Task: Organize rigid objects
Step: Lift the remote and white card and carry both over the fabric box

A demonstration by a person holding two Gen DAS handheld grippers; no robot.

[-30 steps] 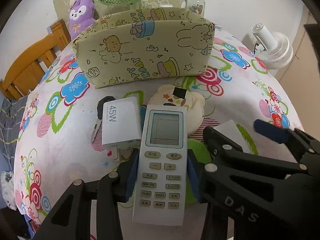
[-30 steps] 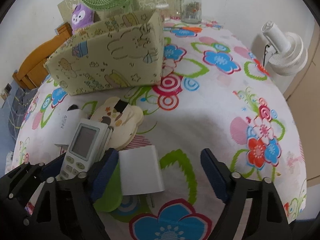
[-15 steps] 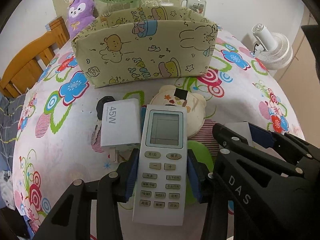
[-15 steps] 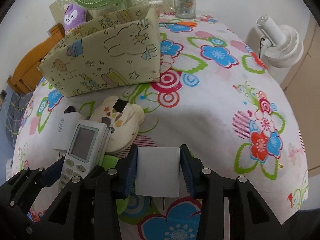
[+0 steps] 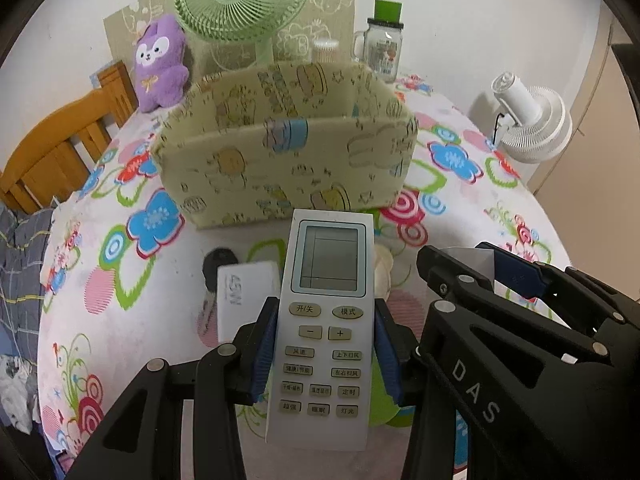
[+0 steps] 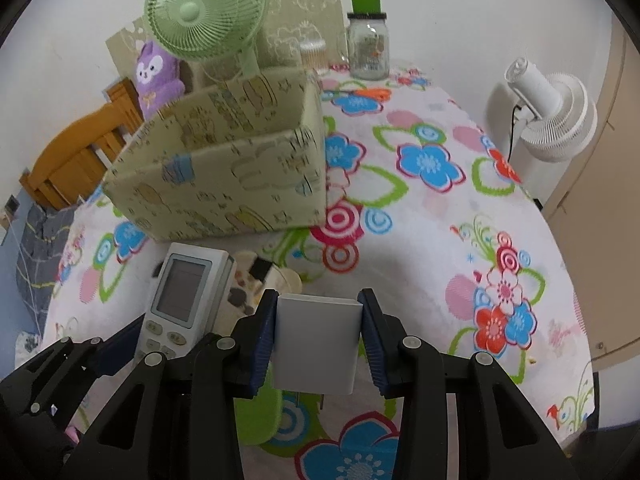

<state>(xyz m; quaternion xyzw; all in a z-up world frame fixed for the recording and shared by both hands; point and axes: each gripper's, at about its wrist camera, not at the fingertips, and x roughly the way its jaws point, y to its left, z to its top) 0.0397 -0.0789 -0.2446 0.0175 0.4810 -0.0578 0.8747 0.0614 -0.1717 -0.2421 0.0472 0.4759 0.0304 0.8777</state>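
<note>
Now both tools are loaded and the fabric box comes next.

Left tool [image 5: 326, 354] pinches the white remote [image 5: 326, 312] by its long edges; right tool [image 6: 320, 338] is pressed tight on a white charger block [image 6: 316, 344], both held clear of the flowered counter [image 6: 420, 240]. Straight ahead of each tool stands the open storage box [image 5: 280, 172], its mouth looking empty. Below the left tool another charger [image 5: 244, 296] lies waiting. I reckon the next move is carrying both forward over the near wall before letting go.
</note>
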